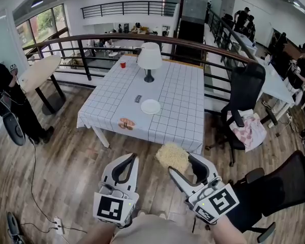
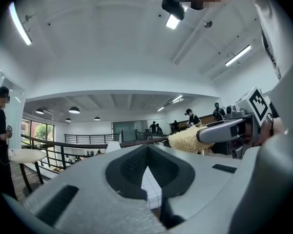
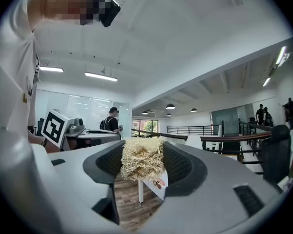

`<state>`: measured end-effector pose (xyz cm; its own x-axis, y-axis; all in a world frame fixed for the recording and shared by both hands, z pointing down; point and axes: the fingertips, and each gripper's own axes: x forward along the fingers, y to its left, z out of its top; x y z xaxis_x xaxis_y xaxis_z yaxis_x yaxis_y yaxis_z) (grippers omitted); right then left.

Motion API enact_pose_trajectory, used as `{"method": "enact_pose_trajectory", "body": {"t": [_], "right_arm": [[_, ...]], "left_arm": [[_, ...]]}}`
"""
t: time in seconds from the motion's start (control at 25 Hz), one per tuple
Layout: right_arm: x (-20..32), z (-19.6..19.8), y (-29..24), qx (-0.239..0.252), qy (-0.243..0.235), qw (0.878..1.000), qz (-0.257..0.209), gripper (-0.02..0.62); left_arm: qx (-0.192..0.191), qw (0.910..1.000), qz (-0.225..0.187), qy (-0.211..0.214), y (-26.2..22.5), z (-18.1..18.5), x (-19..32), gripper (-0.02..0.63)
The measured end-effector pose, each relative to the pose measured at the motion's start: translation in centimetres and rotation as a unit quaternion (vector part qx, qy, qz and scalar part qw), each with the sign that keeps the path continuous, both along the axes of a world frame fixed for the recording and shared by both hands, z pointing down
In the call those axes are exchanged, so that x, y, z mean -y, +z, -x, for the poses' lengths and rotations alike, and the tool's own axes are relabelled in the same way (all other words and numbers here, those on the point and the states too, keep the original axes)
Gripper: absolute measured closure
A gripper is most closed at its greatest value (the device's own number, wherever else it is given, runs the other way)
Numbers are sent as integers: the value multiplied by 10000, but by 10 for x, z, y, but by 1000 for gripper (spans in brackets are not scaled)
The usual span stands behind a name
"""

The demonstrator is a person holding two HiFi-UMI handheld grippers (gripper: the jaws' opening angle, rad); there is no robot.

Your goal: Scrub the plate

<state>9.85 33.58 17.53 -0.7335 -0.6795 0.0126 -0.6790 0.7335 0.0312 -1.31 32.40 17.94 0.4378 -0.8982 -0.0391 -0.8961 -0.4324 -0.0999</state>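
Note:
A small white plate (image 1: 150,106) lies on the checked tablecloth of the table (image 1: 178,93), well ahead of both grippers. My right gripper (image 1: 179,164) is shut on a straw-coloured loofah scrubber (image 1: 172,155), held over the floor short of the table's near edge; the scrubber (image 3: 142,160) fills the gap between the jaws in the right gripper view. My left gripper (image 1: 133,159) hangs beside it, shut with nothing in it; the left gripper view shows its jaws (image 2: 147,165) meeting at the tips, with the scrubber (image 2: 186,139) off to the right.
On the table stand a white lamp (image 1: 149,60), a red cup (image 1: 123,64), a small dark item (image 1: 138,99) and a round orange-patterned item (image 1: 126,123). A black chair (image 1: 244,98) with a pink cloth stands at the right. A railing (image 1: 91,44) runs behind; people stand around.

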Motion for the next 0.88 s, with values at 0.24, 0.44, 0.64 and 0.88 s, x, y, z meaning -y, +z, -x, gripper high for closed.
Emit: {"method": "enact_pose_trajectory", "body": {"t": [0.24, 0.44, 0.64, 0.88], "right_arm": [[-4, -4, 1, 13, -88, 9999, 70, 350], [-3, -18, 5, -14, -68, 9999, 82, 350], [4, -35, 7, 2, -24, 10000, 65, 350], [5, -57, 9, -60, -3, 10000, 5, 350]], "left_arm": [[76, 9999, 105, -3, 2, -7, -5, 592], [37, 9998, 163, -75, 2, -17, -4, 594], [139, 9998, 86, -104, 5, -30, 0, 594], [205, 9994, 103, -244, 8, -45, 6, 592]]}}
